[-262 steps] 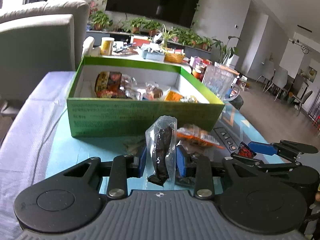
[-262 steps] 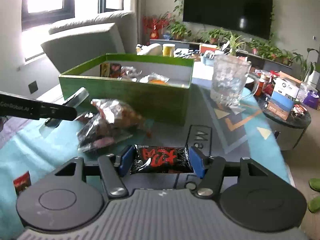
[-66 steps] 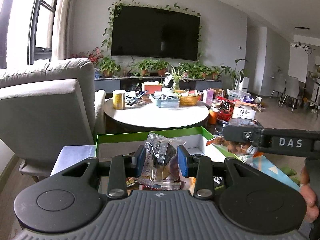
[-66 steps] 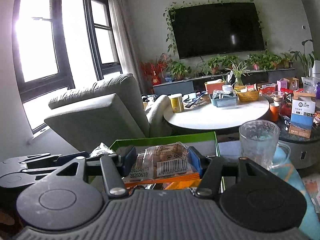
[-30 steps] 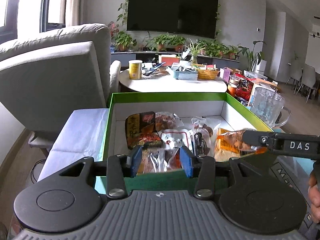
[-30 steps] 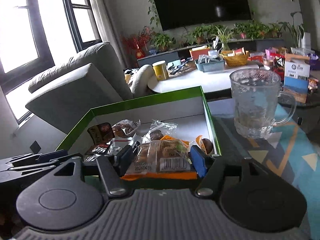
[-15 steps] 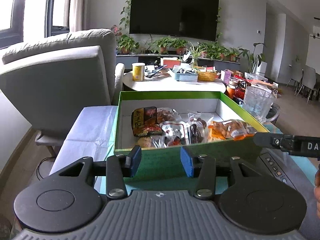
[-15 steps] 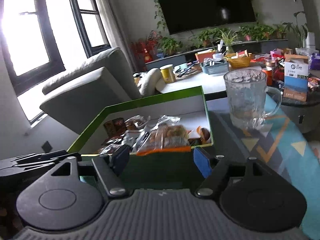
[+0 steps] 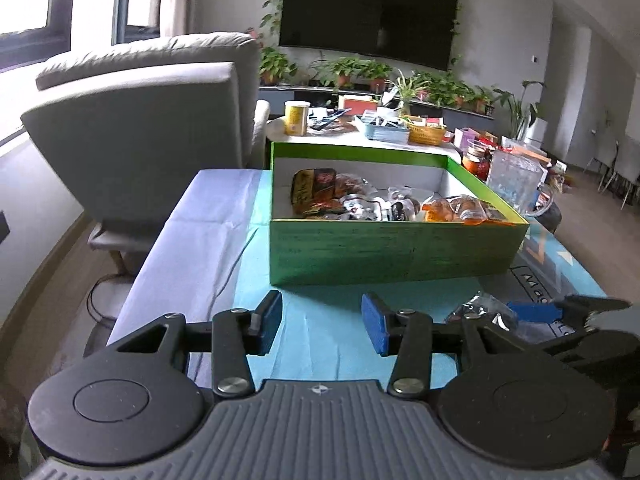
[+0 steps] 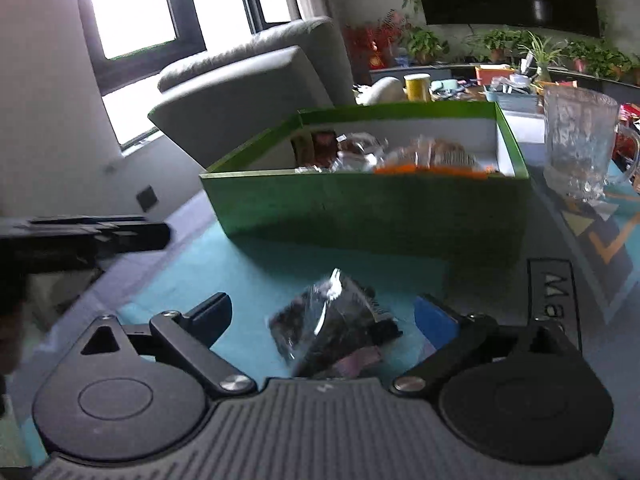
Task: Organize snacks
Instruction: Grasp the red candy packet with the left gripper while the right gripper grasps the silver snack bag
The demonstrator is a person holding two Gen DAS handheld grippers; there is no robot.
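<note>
1. The green box [image 9: 392, 252] sits on the table [image 9: 320, 332], its snack packets [image 9: 384, 206] piled inside.
2. The left tool [image 9: 322, 324] hangs released, nothing between its pads.
3. The right tool [image 10: 324, 320] gapes wide around a dark wrapped snack [image 10: 332, 320] lying on the table, not pinching it.

you've got a grey armchair [image 9: 160, 120] at 10 o'clock, wall tv [image 9: 368, 12] at 12, glass mug [image 10: 580, 144] at 2.

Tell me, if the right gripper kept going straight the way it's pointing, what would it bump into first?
Most likely the dark snack packet lying on the teal mat between the right gripper's open jaws; beyond it stands the green box.
</note>
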